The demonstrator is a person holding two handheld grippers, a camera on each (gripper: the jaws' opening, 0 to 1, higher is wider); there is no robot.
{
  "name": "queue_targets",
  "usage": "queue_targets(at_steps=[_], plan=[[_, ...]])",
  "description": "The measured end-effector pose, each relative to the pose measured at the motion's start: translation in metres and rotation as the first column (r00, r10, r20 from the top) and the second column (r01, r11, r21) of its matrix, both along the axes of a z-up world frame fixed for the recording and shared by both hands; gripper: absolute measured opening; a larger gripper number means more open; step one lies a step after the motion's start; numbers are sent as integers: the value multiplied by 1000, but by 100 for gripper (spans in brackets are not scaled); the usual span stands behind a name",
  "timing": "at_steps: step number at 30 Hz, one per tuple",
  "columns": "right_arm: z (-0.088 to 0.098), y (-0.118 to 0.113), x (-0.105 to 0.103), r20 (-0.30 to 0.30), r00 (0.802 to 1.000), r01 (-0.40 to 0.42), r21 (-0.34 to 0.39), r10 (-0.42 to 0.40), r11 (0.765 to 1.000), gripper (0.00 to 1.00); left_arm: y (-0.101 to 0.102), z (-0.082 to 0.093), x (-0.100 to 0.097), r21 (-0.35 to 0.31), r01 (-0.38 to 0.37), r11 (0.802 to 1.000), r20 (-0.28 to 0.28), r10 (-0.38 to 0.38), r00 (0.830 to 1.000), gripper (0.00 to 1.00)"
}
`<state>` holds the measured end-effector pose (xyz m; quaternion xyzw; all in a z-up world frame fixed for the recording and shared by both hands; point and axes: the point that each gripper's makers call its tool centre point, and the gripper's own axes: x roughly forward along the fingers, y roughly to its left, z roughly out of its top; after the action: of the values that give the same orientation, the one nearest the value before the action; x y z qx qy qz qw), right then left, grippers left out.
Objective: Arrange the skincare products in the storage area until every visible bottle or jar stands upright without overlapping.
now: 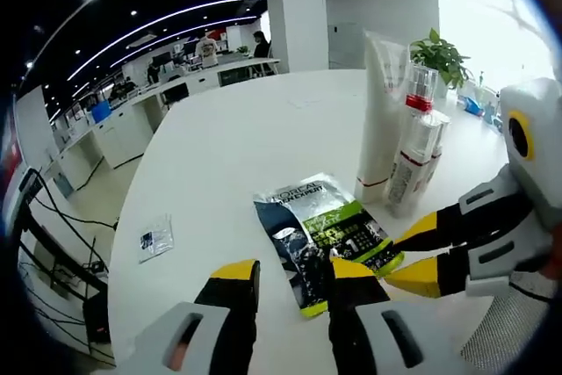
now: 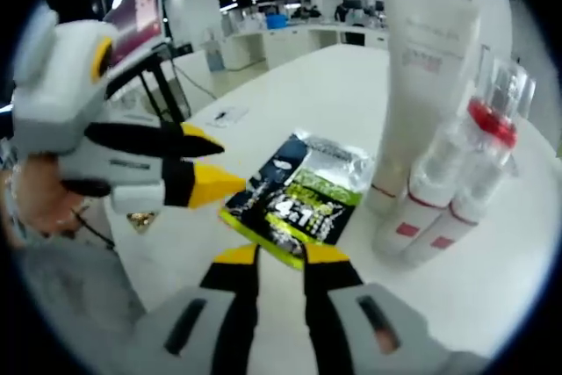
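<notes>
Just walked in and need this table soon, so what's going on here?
A person is working over a white table with a hand-held gripper in each hand. Both close in on a flat sachet lying on the table; the left gripper and right gripper are open at its near edge, neither holding it. Beside the sachet, a white tube and two pump bottles stand upright, close together. The sachet is not yet standing.

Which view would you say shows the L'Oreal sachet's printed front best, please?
The left gripper view: the sachet lies nearly whole and sharp, brand lettering readable. In the right gripper view the sachet is blurrier, its near edge behind the right gripper.
</notes>
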<state>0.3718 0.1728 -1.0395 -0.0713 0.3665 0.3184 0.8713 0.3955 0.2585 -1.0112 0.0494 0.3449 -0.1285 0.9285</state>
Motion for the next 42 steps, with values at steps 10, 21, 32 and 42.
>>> queue_targets(at_steps=[10,21,32,42], plan=[[1,5,-1,-15,1000,-23,5,23,1000,18,29,24,-6,-29,-74,997,-29,74,997,41],[-1,5,-4,-30,999,-28,0,28,1000,18,70,18,-51,31,-73,997,-151,77,986,45],[-5,6,-8,-35,999,-41,-22,40,999,17,104,-26,-90,24,-168,986,-367,165,916,54],[-9,3,-8,-34,999,-44,-50,42,998,17,88,-47,-103,-30,-167,985,-480,132,867,60]])
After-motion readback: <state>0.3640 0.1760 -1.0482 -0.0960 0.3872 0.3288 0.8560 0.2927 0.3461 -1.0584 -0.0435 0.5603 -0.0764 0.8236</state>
